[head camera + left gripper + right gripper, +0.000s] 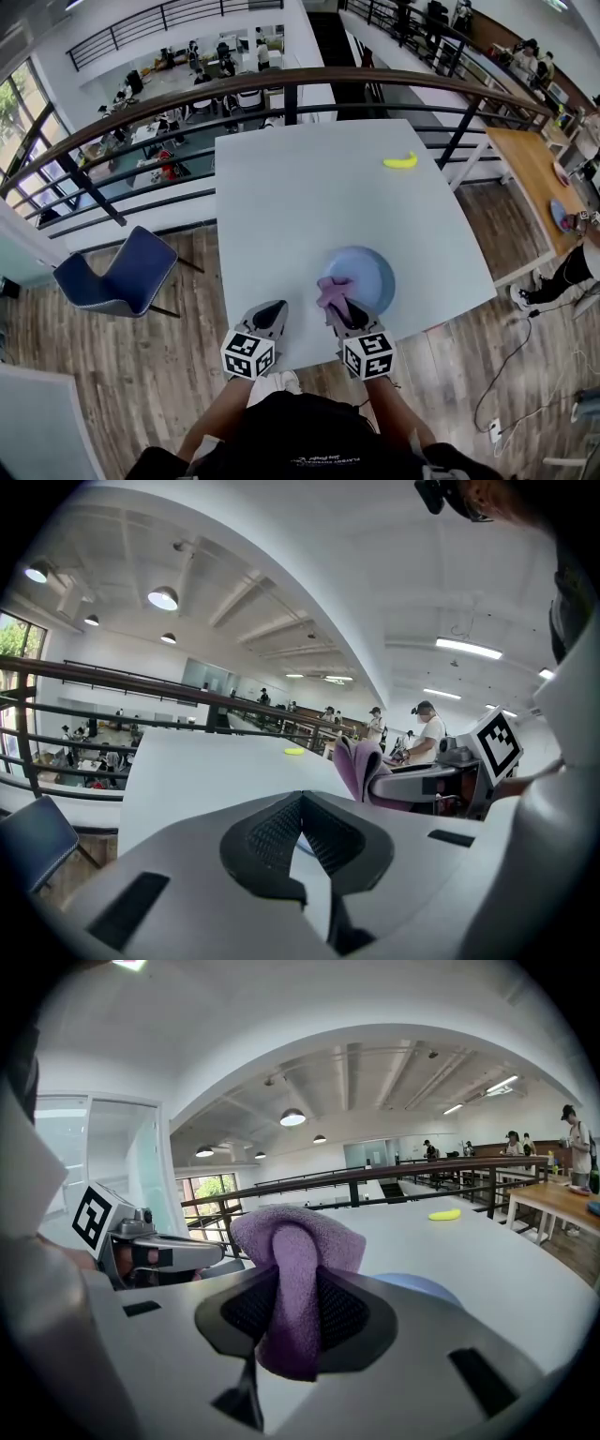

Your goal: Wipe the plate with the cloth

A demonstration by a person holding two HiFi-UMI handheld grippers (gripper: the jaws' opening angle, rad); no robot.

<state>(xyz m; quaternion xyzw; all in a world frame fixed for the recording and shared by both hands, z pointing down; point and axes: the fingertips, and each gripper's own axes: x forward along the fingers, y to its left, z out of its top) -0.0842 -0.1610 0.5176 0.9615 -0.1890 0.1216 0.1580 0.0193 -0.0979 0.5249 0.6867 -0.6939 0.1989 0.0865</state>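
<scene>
Right gripper [298,1277] first: its jaws are clenched on the purple cloth [295,1241]. The cloth is pinched in a thick fold between the two black pads, with a bunched head rising above the jaw tips and a tail hanging down below them. From above, that bundle sits over the near-left edge of the blue plate [371,266]. I can't tell from here whether fabric and plate actually meet.

The plate lies flat on the pale table [300,187], towards the near right part of it, a little in from the near edge. In the right gripper view its blue rim peeks out just right of the jaws.

Over to the left gripper [302,804]: jaws drawn together, the pad tips meeting at the far end, nothing pinched between them. Only a sliver of tabletop shows through the gap behind the tips. It sits just left of the right gripper, over the table's near edge, clear of the plate. Both marker cubes sit side by side at the near end.

Far across the table, towards the right corner, a yellow banana [400,161] lies alone, well apart from the plate. Off the table's left side stands a blue chair [127,272] on the wooden floor, and a dark railing [187,98] curves round beyond the far edge.
</scene>
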